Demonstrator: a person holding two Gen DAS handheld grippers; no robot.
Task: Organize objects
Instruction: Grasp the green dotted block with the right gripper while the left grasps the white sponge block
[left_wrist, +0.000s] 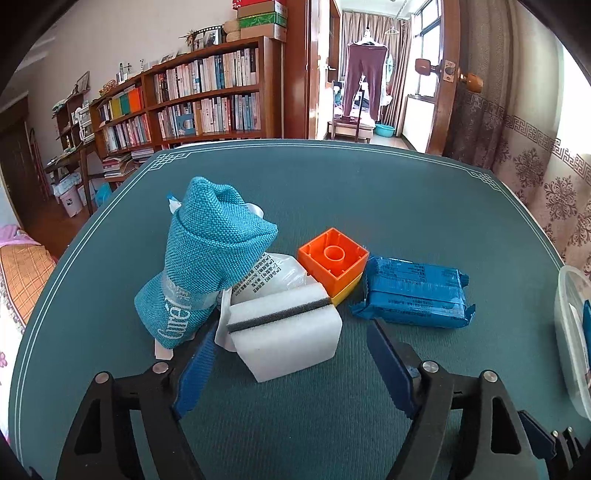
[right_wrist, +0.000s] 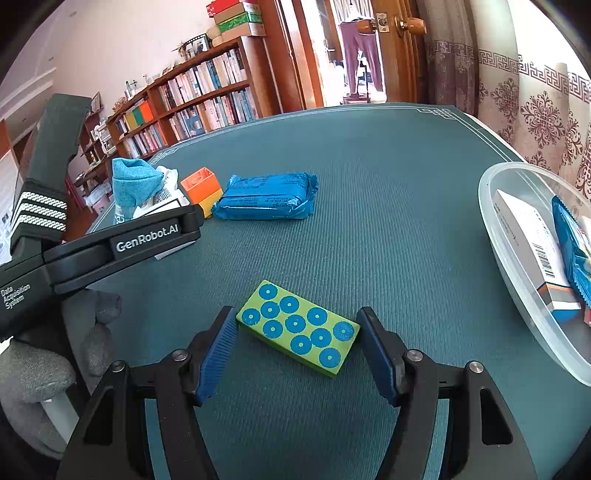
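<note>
In the left wrist view my left gripper (left_wrist: 291, 332) is open, its blue pads on either side of a white sponge with a dark stripe (left_wrist: 286, 332) on the green table mat (left_wrist: 369, 206). Behind it stand a teal woven pouch (left_wrist: 207, 258), a white printed packet (left_wrist: 275, 273), an orange block on a yellow one (left_wrist: 334, 260) and a blue snack pack (left_wrist: 413, 293). In the right wrist view my right gripper (right_wrist: 297, 325) is open around a green block with blue dots (right_wrist: 299, 328). The left gripper's body (right_wrist: 122, 243) shows at the left.
A clear plastic tub (right_wrist: 517, 266) at the right holds a white box and blue packets; its rim also shows in the left wrist view (left_wrist: 570, 339). A bookshelf (left_wrist: 195, 96) and an open door (left_wrist: 443, 74) stand beyond the table's far edge.
</note>
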